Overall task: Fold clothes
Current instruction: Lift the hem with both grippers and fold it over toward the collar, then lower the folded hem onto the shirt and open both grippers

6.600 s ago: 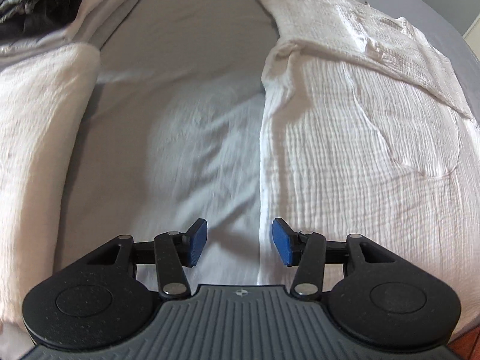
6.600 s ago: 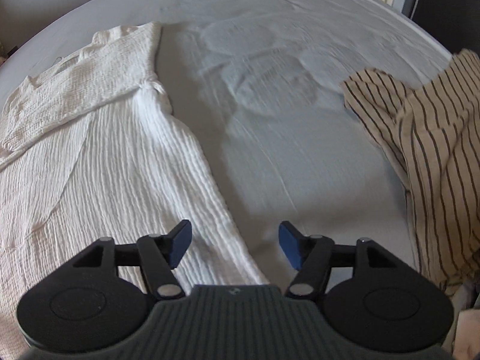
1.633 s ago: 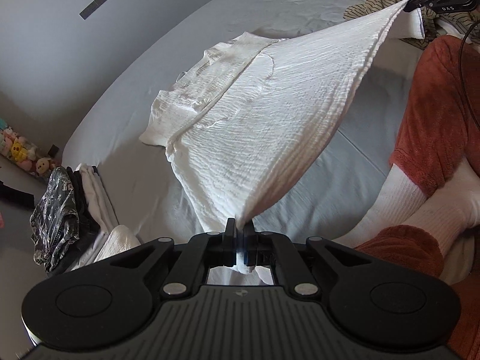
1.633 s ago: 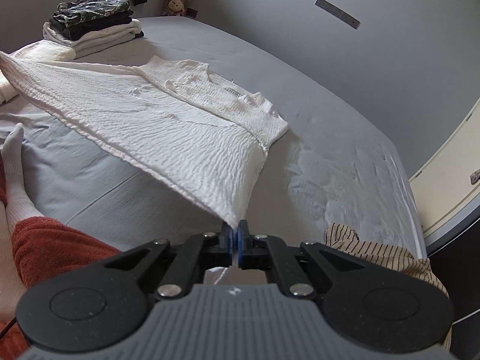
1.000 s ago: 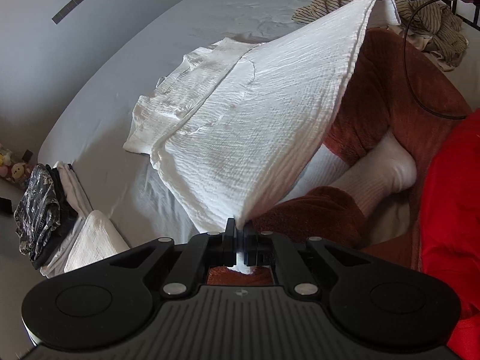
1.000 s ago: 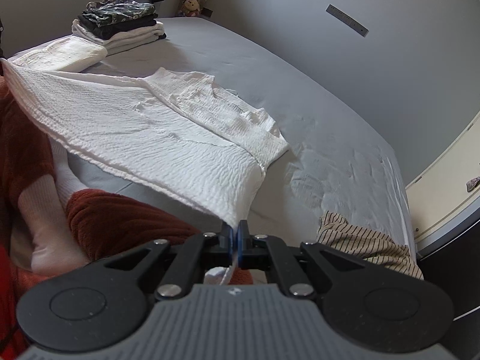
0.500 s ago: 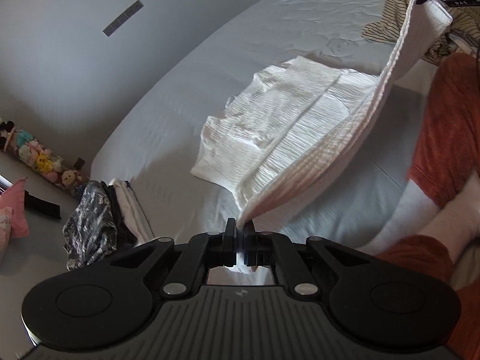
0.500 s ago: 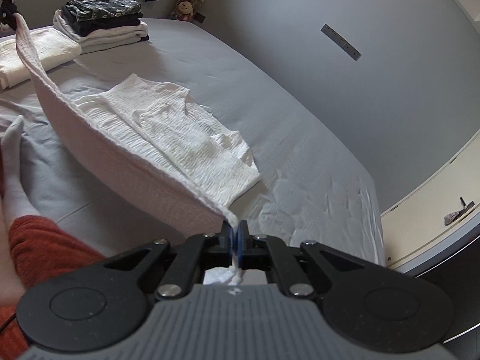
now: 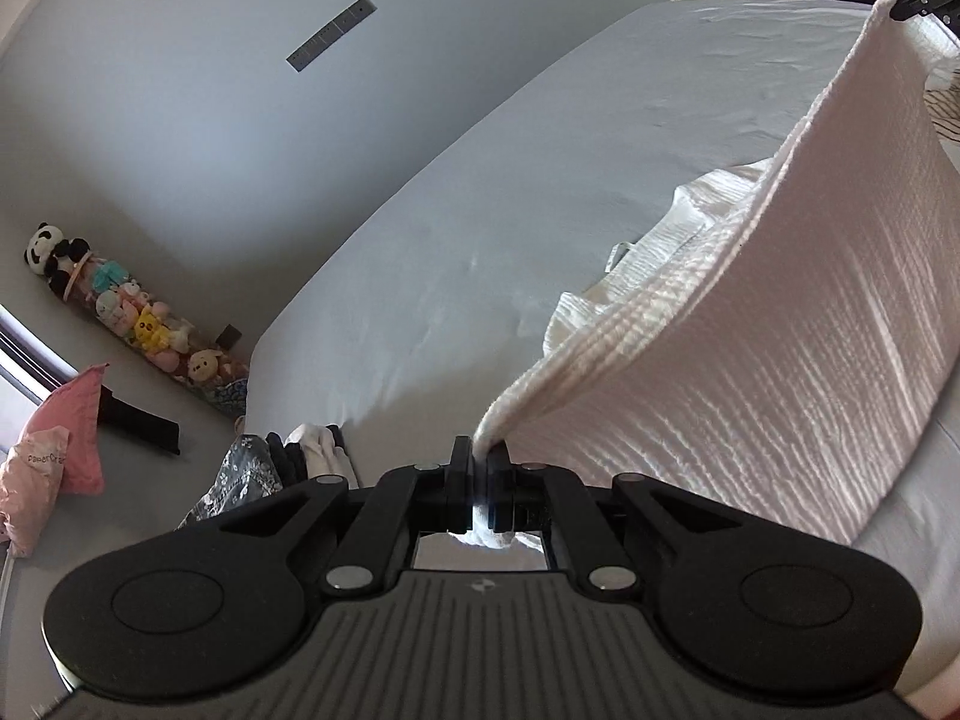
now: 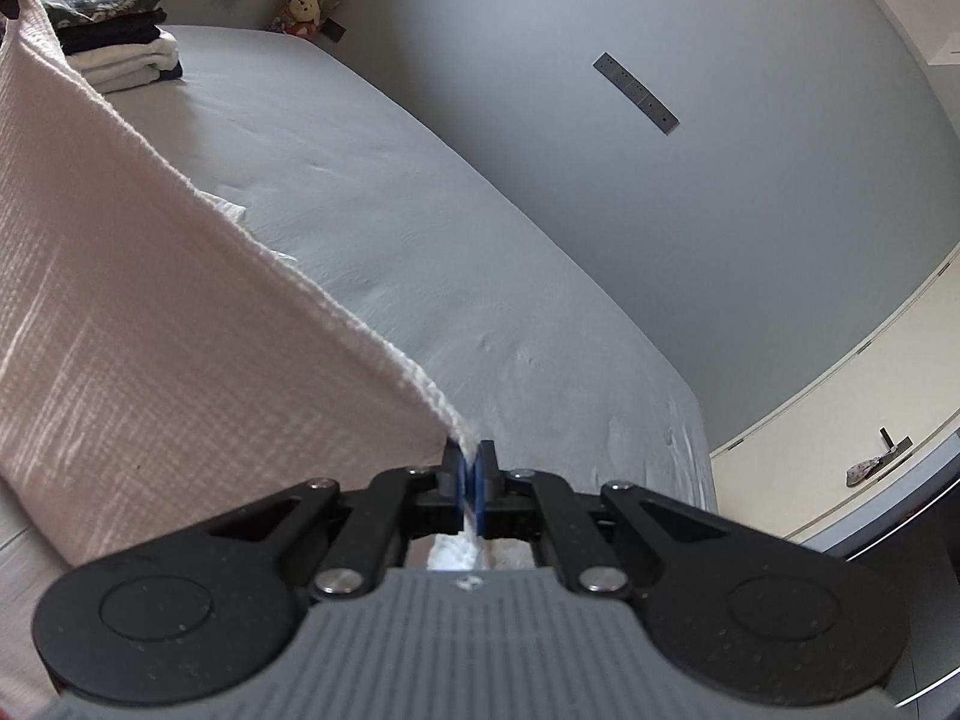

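A white crinkled garment (image 9: 750,360) is held up by its hem between both grippers, its upper part still lying on the grey bed (image 9: 480,228). My left gripper (image 9: 480,456) is shut on one hem corner. My right gripper (image 10: 470,459) is shut on the other corner; the raised cloth (image 10: 150,300) fills the left of the right wrist view. The right gripper also shows in the left wrist view (image 9: 918,0) at the top right, pinching the far corner. The raised panel hides most of the garment lying behind it.
A stack of folded clothes (image 10: 114,30) sits at the bed's far left corner, also low in the left wrist view (image 9: 270,468). Plush toys (image 9: 138,324) line the wall. A pink bag (image 9: 54,450) lies on the floor. A striped garment (image 9: 945,114) lies at the right.
Both grippers have carried the hem up and forward over the garment's upper part. The raised cloth now stands steeper and closer to both cameras, and the person's legs have left view.
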